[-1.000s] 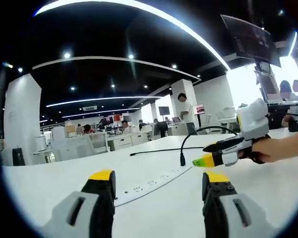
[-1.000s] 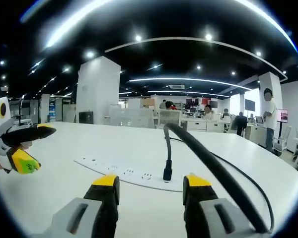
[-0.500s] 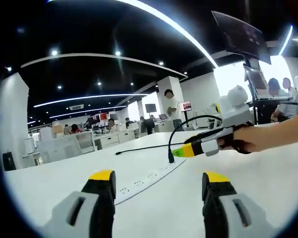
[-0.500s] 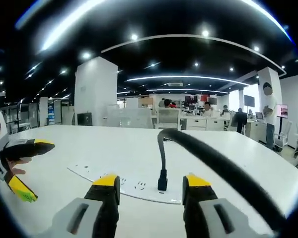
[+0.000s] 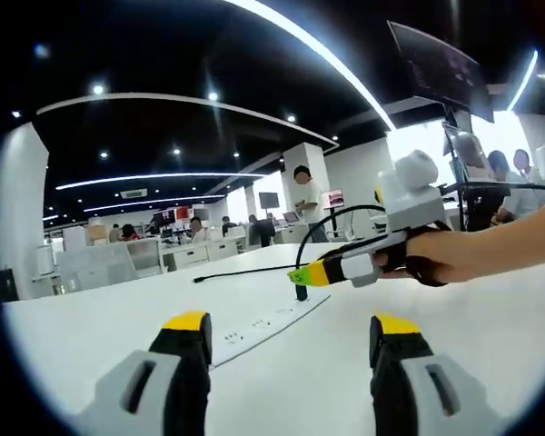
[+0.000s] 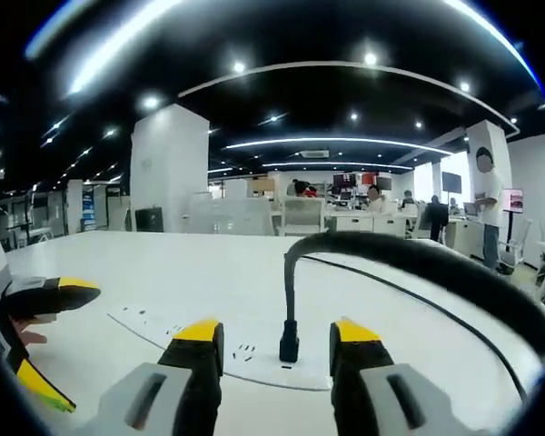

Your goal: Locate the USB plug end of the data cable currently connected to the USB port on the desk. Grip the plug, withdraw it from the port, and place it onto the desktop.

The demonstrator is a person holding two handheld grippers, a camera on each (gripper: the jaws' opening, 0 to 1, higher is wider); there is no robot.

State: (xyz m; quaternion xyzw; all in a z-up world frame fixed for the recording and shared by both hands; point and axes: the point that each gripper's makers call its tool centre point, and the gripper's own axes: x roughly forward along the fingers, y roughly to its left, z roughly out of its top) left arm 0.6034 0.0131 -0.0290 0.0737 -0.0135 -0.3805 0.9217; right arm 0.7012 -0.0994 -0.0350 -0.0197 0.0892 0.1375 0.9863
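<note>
Right tool [image 6: 275, 334] spread wide, flanking the USB plug [image 6: 289, 345]; likely stiff, small; pinch its body, not the limp cable [image 6: 418, 272].

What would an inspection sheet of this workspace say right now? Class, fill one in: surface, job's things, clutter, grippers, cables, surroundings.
Surface: white desk, wide and bare around the strip.
Job's things: black USB plug stands upright in the white power strip set in the desk, not yet withdrawn.
Clutter: nothing seen.
Grippers: right gripper open, its yellow-tipped jaws either side of the plug, not visibly touching it; left gripper open, held back from the strip.
Cables: black data cable arches up from the plug, then trails across the desk.
Surroundings: open office, white column, ceiling light strips, people at distant desks.
</note>
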